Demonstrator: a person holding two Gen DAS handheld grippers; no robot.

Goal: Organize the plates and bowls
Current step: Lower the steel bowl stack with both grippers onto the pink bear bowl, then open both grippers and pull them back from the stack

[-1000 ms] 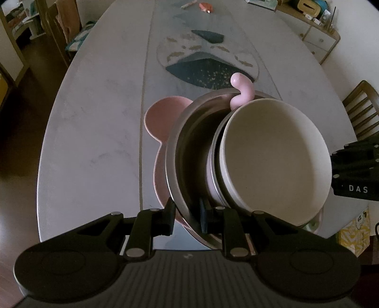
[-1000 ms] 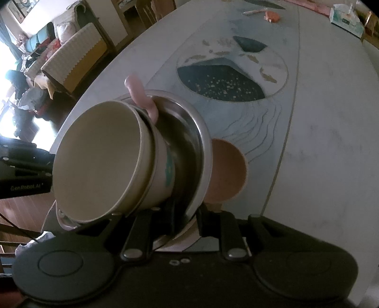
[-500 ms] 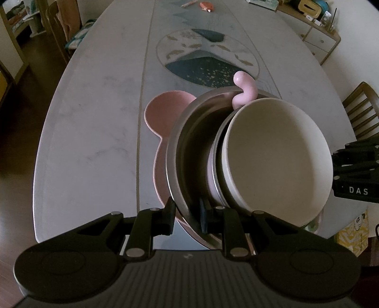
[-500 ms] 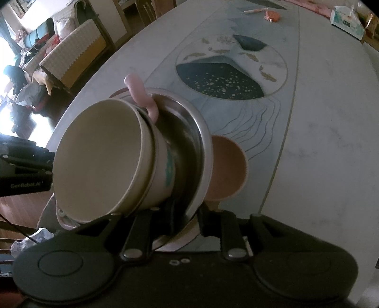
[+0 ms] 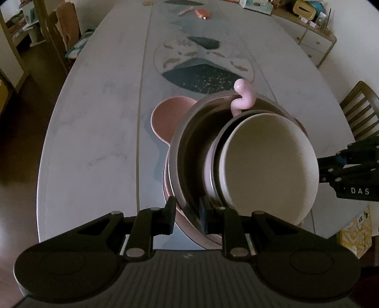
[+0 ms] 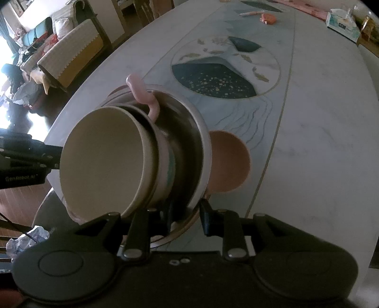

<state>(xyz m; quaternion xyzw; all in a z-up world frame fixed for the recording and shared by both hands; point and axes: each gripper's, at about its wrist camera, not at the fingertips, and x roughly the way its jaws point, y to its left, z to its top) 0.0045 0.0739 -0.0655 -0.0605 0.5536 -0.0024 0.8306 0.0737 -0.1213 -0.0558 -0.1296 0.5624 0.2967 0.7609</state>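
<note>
left wrist view: the left gripper sits at the lower middle of the frame, its tongs clenched on the near rim of a shiny metal bowl. a smooth cream bowl is nested inside it, tilted toward the right. a glossy pink curled handle pokes up over the far rim. under the stack a matte pink plate with a round ear shows at centre left, resting on the pale marble table. the other gripper's black body enters from the right edge. a wooden chair stands at the right edge, seen only here.

right wrist view: the right gripper straddles the metal bowl's rim at lower centre; its tongs have just been opening, with the rim between them and a gap beside the right finger, so released. the cream bowl leans left. only this view shows a teal band on the inner bowl's side, a sofa at upper left and a tissue box at upper right.
</note>
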